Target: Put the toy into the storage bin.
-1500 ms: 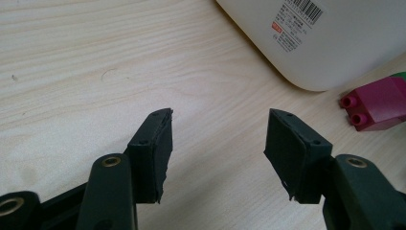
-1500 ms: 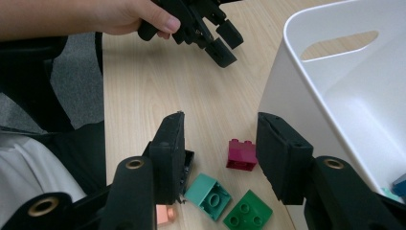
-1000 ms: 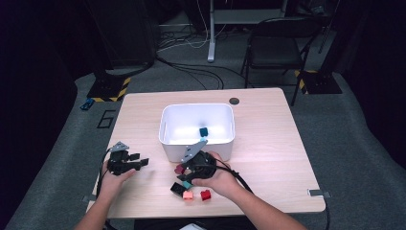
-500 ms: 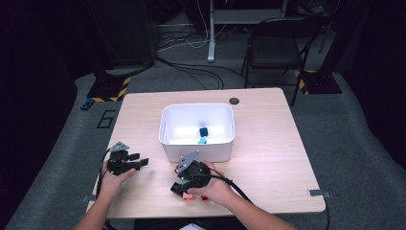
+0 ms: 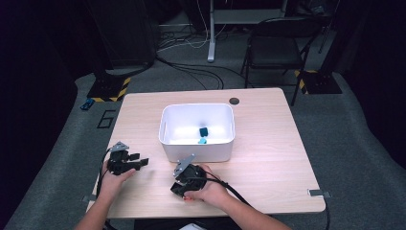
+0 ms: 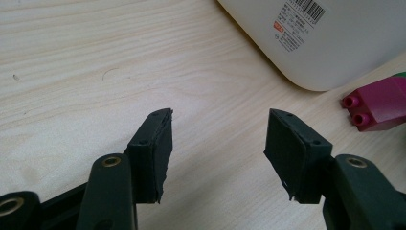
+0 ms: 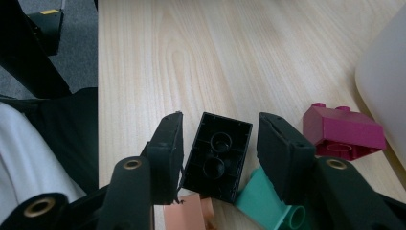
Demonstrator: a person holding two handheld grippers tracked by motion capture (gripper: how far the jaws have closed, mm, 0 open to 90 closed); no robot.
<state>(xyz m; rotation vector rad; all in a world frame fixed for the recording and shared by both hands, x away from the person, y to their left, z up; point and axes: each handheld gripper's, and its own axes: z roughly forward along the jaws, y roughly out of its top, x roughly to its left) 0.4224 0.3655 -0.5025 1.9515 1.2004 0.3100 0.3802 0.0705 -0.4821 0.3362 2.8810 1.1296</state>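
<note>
In the right gripper view, a black brick (image 7: 218,155) lies studs-down on the wooden table (image 7: 230,52). My right gripper (image 7: 220,127) is open, with one jaw on each side of the brick and small gaps showing. Around it lie a magenta brick (image 7: 342,132), a teal brick (image 7: 263,201) and a salmon brick (image 7: 186,213). From above, the right gripper (image 5: 177,189) sits low in front of the white bin (image 5: 165,129). Farther left, my left gripper (image 5: 142,162) is open over bare wood. Its own view shows the left gripper (image 6: 218,124) holding nothing, with the magenta brick (image 6: 378,103) off to the right.
The white bin holds two blue-teal bricks (image 5: 203,132), and its labelled wall (image 6: 344,43) is close to the left gripper. The table's front edge (image 7: 97,96) runs just beside the right gripper. A chair (image 5: 275,52) and floor cables stand beyond the table.
My right gripper has moved left and toward the front edge, coming down over the loose bricks, which the hand now covers from above. The left gripper has stayed put.
</note>
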